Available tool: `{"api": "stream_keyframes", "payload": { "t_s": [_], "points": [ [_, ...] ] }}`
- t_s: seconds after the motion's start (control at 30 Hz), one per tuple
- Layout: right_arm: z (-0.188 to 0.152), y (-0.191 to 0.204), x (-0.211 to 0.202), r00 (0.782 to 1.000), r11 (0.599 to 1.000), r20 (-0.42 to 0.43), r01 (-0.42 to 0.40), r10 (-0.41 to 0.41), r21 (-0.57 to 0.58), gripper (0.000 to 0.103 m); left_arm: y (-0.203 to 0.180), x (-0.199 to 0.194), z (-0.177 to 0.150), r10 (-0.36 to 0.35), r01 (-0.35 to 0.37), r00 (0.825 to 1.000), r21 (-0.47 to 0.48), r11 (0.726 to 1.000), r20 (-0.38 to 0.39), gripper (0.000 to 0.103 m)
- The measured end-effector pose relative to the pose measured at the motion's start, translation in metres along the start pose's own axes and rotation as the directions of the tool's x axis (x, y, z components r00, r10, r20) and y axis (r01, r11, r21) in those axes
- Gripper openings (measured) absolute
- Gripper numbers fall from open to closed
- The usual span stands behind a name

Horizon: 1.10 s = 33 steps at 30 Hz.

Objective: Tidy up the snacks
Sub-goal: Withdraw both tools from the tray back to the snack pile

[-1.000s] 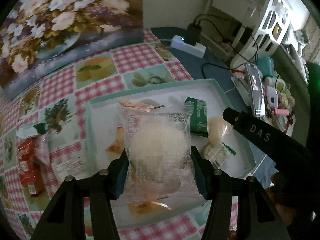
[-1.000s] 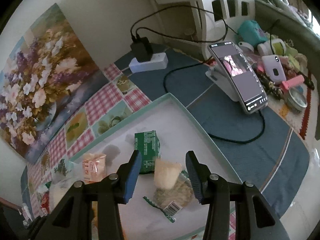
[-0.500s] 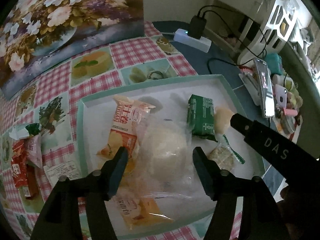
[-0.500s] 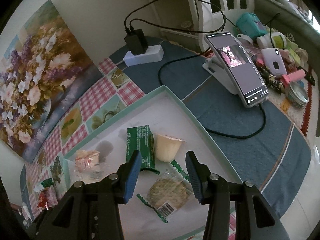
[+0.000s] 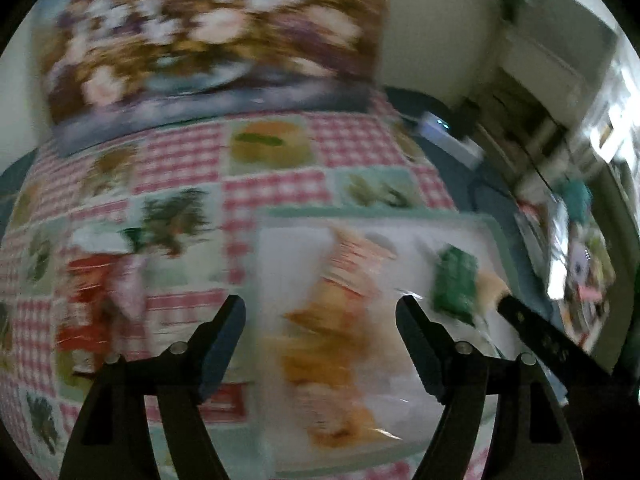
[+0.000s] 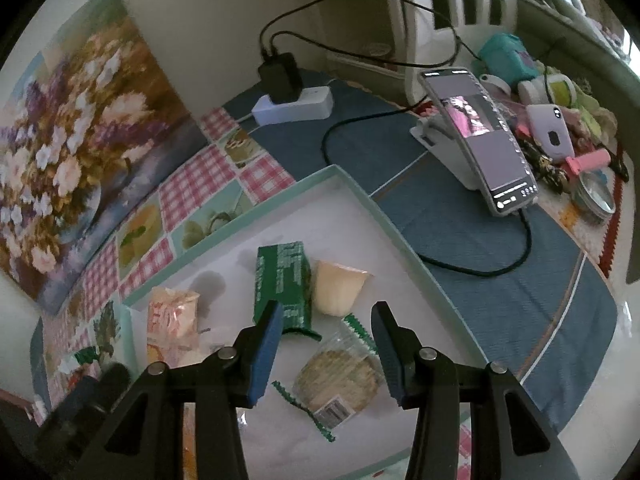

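The left wrist view was smeared with motion blur, so packet lettering and edges there could not be read. The left gripper [image 5: 320, 320] had its fingers spread wide with nothing between them, above the near-left part of the tray [image 5: 360, 213]. Half a second before, those fingers stood either side of a clear-wrapped round bun; in this frame that bun could not be made out in the blur beside the orange snack packet [image 5: 332, 320]. More red wrappers [image 5: 88, 300] lay outside the tray on the checked cloth [image 5: 272, 188], too blurred to tell their number.

The right wrist view was sharp. The right gripper [image 6: 325, 344] was open too, holding nothing, over the tray [image 6: 360, 196]. A green packet [image 6: 282, 284] lay touching a pale jelly cup [image 6: 338, 288], with a wrapped round cracker [image 6: 340, 380] just in front, partly hidden by the right finger. An orange packet [image 6: 172, 320] lay to the left. These 4 lay as they had 0.5 s earlier. A phone [image 6: 480, 136] stood on its stand on the surface [image 6: 500, 292].
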State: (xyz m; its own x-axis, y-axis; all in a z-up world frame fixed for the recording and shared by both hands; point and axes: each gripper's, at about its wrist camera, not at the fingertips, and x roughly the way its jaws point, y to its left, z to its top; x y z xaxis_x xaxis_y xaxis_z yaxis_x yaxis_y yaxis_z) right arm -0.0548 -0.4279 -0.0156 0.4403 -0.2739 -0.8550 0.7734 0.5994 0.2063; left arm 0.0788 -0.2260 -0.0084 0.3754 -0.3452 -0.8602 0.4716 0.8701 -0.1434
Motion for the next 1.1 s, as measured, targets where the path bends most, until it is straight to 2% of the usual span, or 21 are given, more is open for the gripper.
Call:
{"api": "stream_keyframes", "payload": {
  "t_s": [0.2, 0.27, 0.43, 0.5, 0.6, 0.67, 0.73, 0.97, 1.07, 1.1],
  "points": [
    [-0.013, 0.035, 0.0, 1.0, 0.99, 0.0, 0.005, -0.005, -0.138, 0.05, 0.056, -0.012, 0.001, 0.114, -0.11, 0.993, -0.115, 0.987, 0.028, 0.078],
    [-0.017, 0.044, 0.0, 1.0, 0.985, 0.004, 0.009, -0.009, -0.172, 0.051, 0.07, -0.013, 0.001, 0.13, -0.125, 0.991, -0.147, 0.981, 0.025, 0.078],
    [-0.031, 0.073, -0.004, 1.0, 0.96, 0.03, 0.006, 0.002, -0.279, 0.06, 0.1, -0.023, 0.0, 0.163, -0.152, 0.986, -0.209, 0.966, 0.035, 0.078],
    [-0.036, 0.083, -0.004, 0.999, 0.949, 0.034, -0.007, 0.018, -0.314, 0.068, 0.108, -0.025, 0.002, 0.178, -0.166, 0.983, -0.217, 0.962, 0.035, 0.078],
    [-0.043, 0.096, -0.005, 0.999, 0.936, 0.036, -0.024, 0.039, -0.352, 0.073, 0.116, -0.028, 0.003, 0.202, -0.19, 0.979, -0.208, 0.959, 0.037, 0.078],
    [-0.046, 0.102, -0.005, 0.998, 0.928, 0.036, -0.035, 0.052, -0.371, 0.077, 0.122, -0.029, 0.003, 0.205, -0.195, 0.978, -0.204, 0.959, 0.031, 0.079],
    [-0.05, 0.108, -0.004, 0.997, 0.92, 0.035, -0.045, 0.064, -0.388, 0.081, 0.127, -0.03, 0.003, 0.204, -0.195, 0.979, -0.208, 0.959, 0.025, 0.094],
    [-0.059, 0.118, -0.001, 0.996, 0.908, 0.021, -0.068, 0.084, -0.413, 0.091, 0.147, -0.034, 0.001, 0.207, -0.195, 0.978, -0.253, 0.948, 0.024, 0.094],
    [-0.061, 0.12, 0.0, 0.996, 0.907, 0.026, -0.069, 0.088, -0.415, 0.103, 0.157, -0.037, -0.001, 0.209, -0.194, 0.978, -0.273, 0.942, 0.027, 0.094],
    [-0.062, 0.121, 0.0, 0.996, 0.906, 0.028, -0.07, 0.09, -0.417, 0.103, 0.161, -0.038, -0.001, 0.205, -0.189, 0.978, -0.284, 0.94, 0.029, 0.094]
  ]
}}
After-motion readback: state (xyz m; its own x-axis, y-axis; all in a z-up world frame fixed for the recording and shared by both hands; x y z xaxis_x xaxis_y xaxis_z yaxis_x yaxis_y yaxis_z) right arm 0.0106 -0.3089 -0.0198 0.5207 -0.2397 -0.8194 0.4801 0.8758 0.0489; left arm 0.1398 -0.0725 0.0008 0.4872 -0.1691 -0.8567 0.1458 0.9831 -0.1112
